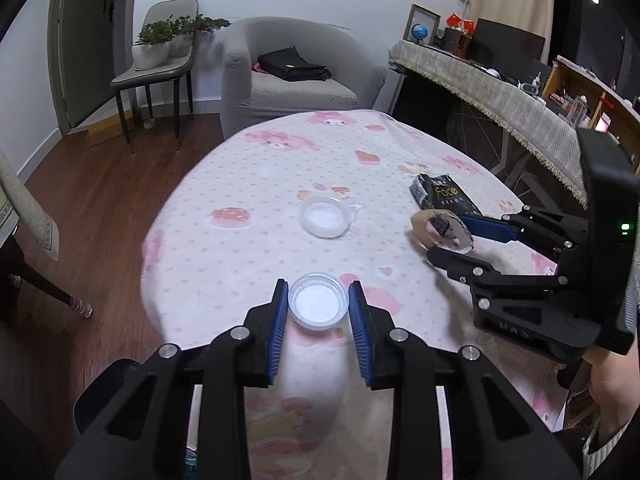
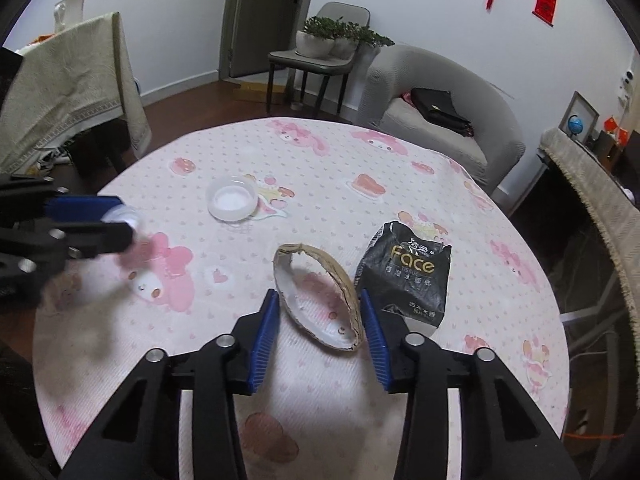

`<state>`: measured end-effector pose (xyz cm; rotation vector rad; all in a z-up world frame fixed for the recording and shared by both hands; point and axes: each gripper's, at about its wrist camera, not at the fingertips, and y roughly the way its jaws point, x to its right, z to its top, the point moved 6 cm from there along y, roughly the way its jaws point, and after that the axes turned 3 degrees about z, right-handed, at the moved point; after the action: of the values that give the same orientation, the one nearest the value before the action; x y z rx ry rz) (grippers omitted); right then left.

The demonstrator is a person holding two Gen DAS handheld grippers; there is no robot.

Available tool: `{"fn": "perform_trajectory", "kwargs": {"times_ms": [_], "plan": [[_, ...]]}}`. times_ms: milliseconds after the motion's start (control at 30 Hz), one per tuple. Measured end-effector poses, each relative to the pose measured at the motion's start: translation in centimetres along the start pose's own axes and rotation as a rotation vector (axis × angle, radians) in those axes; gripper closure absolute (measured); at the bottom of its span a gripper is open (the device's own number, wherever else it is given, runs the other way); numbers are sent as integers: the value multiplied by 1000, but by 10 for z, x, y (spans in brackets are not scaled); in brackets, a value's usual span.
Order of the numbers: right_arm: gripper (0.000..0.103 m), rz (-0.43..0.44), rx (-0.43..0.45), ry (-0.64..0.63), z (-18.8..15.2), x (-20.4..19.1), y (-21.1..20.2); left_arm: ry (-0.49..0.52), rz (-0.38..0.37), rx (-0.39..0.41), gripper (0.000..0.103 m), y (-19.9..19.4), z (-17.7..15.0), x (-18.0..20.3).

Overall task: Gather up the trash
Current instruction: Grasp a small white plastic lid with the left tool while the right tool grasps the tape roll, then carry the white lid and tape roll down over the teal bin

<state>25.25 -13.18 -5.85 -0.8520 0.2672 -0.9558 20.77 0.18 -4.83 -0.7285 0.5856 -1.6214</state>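
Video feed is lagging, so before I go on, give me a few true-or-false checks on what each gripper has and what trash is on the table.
1. The left gripper has a small clear cap between its fingers. True.
2. The right gripper is closed on the black Face wrapper. False: a squashed cardboard ring sits between its fingers; the wrapper lies beside it on the table.
3. A white round lid lies loose on the pink tablecloth. True.
4. The lid is stacked on the wrapper. False: they lie apart.
5. A trash bin stands on the table. False: none shows.
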Motion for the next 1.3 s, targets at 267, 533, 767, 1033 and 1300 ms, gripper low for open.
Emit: {"fn": "perform_trajectory", "kwargs": {"times_ms": [267, 533, 767, 1033, 1300], "plan": [[66, -29, -18, 18, 7, -2, 9, -24, 13, 13, 70, -16, -3, -27], [68, 36, 36, 71, 29, -22, 2, -62, 49, 39, 70, -35, -7, -62], [68, 150, 69, 90, 49, -59, 1, -99, 90, 44, 70, -46, -17, -98], [68, 245, 77, 83, 66, -102, 5, -139, 132, 9, 70, -47, -42, -137], [68, 329, 79, 61, 82, -149, 12, -173, 175, -40, 70, -40, -73, -174]]}}
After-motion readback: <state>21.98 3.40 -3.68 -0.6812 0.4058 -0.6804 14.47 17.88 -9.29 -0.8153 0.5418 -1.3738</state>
